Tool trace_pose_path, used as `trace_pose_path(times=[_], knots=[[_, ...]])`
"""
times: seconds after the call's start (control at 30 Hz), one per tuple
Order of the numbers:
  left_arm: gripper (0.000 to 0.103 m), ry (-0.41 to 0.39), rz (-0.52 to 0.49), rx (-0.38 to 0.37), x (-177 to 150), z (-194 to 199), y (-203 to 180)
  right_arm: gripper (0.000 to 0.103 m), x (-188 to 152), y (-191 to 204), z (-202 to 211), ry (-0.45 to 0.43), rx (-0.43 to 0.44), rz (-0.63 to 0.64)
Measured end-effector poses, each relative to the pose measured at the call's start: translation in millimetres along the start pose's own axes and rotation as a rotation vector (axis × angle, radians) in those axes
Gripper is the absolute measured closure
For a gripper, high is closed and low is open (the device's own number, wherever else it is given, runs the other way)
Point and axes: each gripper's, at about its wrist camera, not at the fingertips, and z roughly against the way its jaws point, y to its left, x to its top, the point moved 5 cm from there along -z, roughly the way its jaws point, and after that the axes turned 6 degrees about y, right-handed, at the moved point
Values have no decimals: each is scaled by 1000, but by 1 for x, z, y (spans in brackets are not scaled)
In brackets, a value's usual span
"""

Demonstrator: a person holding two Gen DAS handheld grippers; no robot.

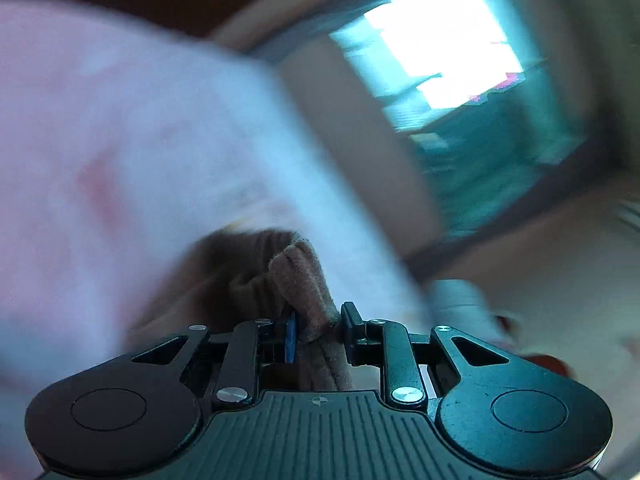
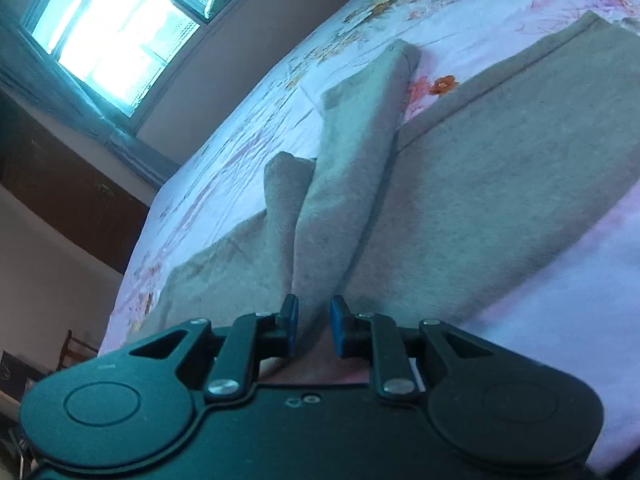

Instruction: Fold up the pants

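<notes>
The pants (image 2: 500,184) are grey-brown soft fabric lying on a floral bedsheet (image 2: 360,12). In the right wrist view a raised fold of the pants (image 2: 352,168) runs from my right gripper (image 2: 313,320) up and away; the blue-padded jaws are shut on that fold. In the left wrist view, which is blurred, my left gripper (image 1: 318,332) is shut on a bunched brown edge of the pants (image 1: 300,280), lifted off the pale sheet (image 1: 120,140).
A bright window (image 2: 112,28) with a teal frame is behind the bed; it also shows in the left wrist view (image 1: 444,40). A dark wooden headboard or cabinet (image 2: 72,200) stands at the left. A chair (image 2: 76,348) is low at the left.
</notes>
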Motion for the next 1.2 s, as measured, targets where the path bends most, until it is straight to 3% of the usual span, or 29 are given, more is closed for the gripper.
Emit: trace_pose_path(times=[0.03, 0.07, 0.17, 0.27, 0.4, 0.5, 0.53, 0.57, 0.63, 0.77, 0.9, 0.93, 1.0, 1.03, 1.1, 1.2], knots=[[80, -10, -20, -37, 3, -1, -4, 93, 1, 3, -2, -2, 3, 4], [80, 5, -21, -20, 3, -4, 0, 93, 2, 5, -3, -1, 3, 10], [80, 154, 67, 267, -15, -12, 60, 92, 2, 5, -4, -5, -7, 21], [80, 142, 134, 198, -26, -2, 80, 91, 0, -1, -3, -2, -12, 14], [78, 131, 118, 208, -27, -4, 72, 90, -2, -2, -5, 3, -14, 14], [64, 118, 100, 229, -23, 2, 62, 90, 0, 2, -3, 2, -14, 15], [49, 100, 81, 237, -21, 7, 55, 90, 1, 3, -2, -2, -12, 17], [28, 75, 53, 260, -20, 14, 46, 89, 2, 4, 1, -11, -11, 22], [17, 13, -31, 343, -18, 35, 25, 89, 6, 3, 9, -31, -14, 36], [17, -27, -244, 369, -29, 40, -32, 87, 11, 0, 17, -50, -35, 65], [14, -2, -386, 399, -47, 7, -63, 86, 18, 0, 18, -62, -54, 75], [9, 30, -410, 435, -50, -4, -63, 86, 19, 2, 18, -66, -56, 83], [7, 218, -443, 601, -66, -40, -40, 85, 23, 6, 20, -78, -77, 118], [2, 245, -514, 632, -77, -49, -41, 85, 25, 8, 21, -82, -88, 132], [0, 236, -681, 689, -92, -54, -62, 83, 31, 13, 24, -93, -104, 168], [0, 168, -735, 639, -106, -46, -89, 81, 45, 25, 20, -106, -146, 263]])
